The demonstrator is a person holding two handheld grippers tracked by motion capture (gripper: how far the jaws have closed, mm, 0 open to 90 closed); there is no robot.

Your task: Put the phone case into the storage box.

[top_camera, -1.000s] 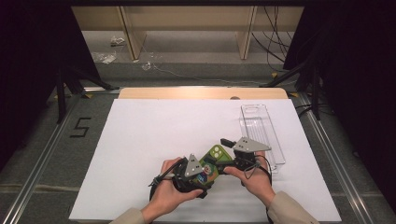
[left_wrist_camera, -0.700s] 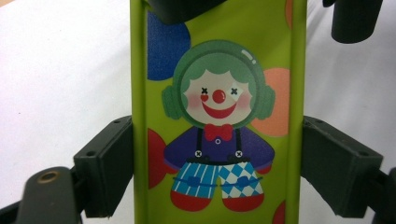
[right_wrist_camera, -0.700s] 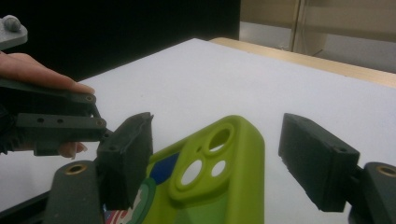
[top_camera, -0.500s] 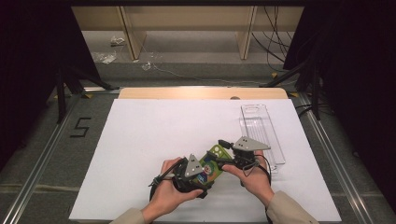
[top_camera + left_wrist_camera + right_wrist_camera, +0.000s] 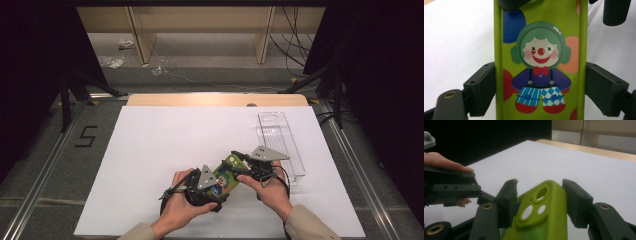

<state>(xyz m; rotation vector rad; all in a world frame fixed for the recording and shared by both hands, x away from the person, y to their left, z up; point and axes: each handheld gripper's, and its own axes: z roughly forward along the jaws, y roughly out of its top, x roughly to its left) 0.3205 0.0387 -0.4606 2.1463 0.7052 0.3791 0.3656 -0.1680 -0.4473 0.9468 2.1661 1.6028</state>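
A lime-green phone case [image 5: 226, 174] printed with a clown is held low over the white sheet [image 5: 165, 150]. My left gripper [image 5: 219, 184] is shut across its width; in the left gripper view both pads [image 5: 482, 87] press the case's [image 5: 540, 62] long edges. My right gripper [image 5: 240, 160] reaches in from the right at the camera-hole end. Its jaws have just been closing, and in the right gripper view the pads [image 5: 507, 202] sit against both sides of the case [image 5: 544, 220]. The left gripper [image 5: 456, 187] and a hand show at that view's left.
A clear plastic tray [image 5: 280, 145] lies on the sheet just right of my right gripper. The wooden table edge [image 5: 200, 99] runs along the far side. A number 5 [image 5: 86, 136] marks the floor to the left.
The right gripper's jaws have closed in on the camera end of the case. Both hands and the case have stayed where they were.
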